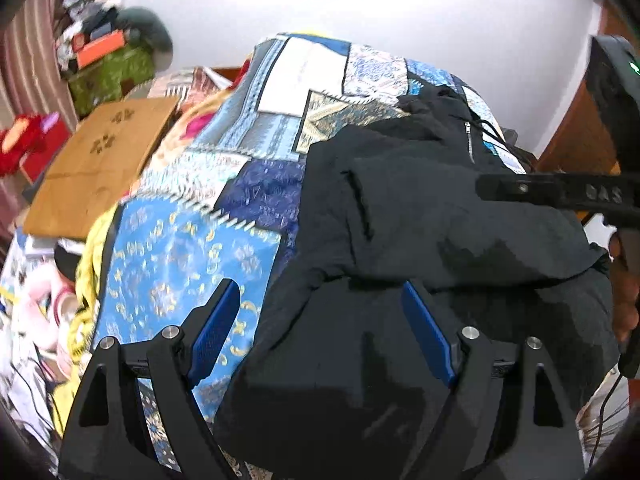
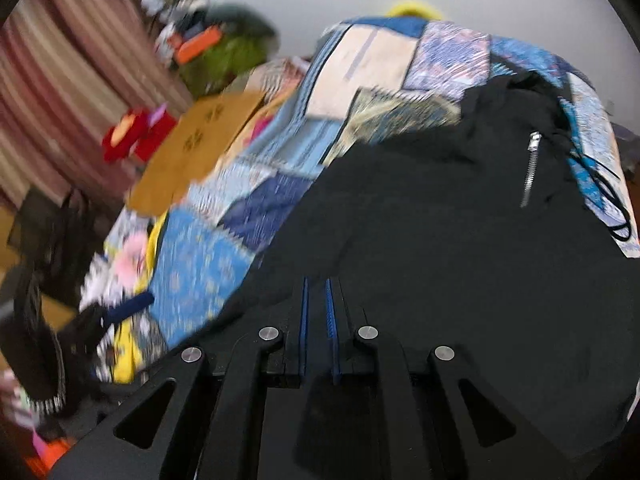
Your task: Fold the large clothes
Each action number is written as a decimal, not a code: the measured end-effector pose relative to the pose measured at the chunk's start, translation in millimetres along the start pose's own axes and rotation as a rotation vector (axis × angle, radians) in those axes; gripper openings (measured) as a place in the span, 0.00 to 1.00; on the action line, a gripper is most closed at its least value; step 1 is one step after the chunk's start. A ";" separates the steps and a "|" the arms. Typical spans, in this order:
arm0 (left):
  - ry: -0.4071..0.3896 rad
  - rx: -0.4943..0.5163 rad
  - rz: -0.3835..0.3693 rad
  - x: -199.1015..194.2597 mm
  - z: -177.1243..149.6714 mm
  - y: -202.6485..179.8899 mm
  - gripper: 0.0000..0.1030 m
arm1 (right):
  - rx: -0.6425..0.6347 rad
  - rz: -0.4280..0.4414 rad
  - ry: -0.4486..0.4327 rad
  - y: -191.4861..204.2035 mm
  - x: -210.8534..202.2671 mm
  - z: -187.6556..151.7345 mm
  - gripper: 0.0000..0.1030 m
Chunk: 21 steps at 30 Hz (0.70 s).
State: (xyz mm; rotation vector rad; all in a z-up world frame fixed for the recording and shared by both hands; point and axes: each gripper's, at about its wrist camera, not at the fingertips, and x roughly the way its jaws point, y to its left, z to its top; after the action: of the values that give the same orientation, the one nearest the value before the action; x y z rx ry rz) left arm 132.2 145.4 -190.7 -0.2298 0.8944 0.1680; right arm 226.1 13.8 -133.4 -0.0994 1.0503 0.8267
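Note:
A black jacket (image 1: 420, 208) with a silver zipper (image 1: 469, 142) lies partly folded on a bed covered by a blue patchwork quilt (image 1: 192, 256). My left gripper (image 1: 320, 300) is open just above the jacket's near edge, its blue pads wide apart and empty. My right gripper (image 2: 317, 300) is shut on black jacket fabric (image 2: 440, 232), the blue pads almost together. The right gripper also shows in the left wrist view (image 1: 560, 192), reaching over the jacket from the right. The zipper also shows in the right wrist view (image 2: 530, 168).
A flat cardboard sheet (image 1: 104, 164) lies left of the bed. Red boxes (image 1: 28, 144) and a cluttered pile (image 1: 100, 52) stand by a striped curtain (image 1: 24, 52). A white wall (image 1: 440, 12) is behind. Loose clothes and cables (image 1: 36, 320) lie at lower left.

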 end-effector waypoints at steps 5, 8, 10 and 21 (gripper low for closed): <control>0.040 -0.060 -0.103 11.0 -0.1 -0.5 0.80 | -0.046 -0.088 -0.052 -9.4 -30.7 -10.3 0.37; 0.059 -0.103 -0.183 22.3 4.2 -6.8 0.80 | -0.035 -0.179 -0.129 -18.7 -53.3 -16.9 0.56; 0.081 -0.131 -0.210 33.8 8.1 -11.3 0.79 | -0.021 -0.250 -0.163 -35.0 -70.1 -24.9 0.56; 0.096 -0.062 -0.055 67.4 22.9 -36.7 0.20 | 0.201 -0.474 -0.171 -132.4 -124.4 -87.2 0.57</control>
State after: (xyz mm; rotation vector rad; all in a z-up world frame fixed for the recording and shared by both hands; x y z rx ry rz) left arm 199.6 119.5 -225.2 -0.3221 0.9784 0.1343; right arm 219.1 -187.1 -119.5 -0.1000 0.8932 0.2936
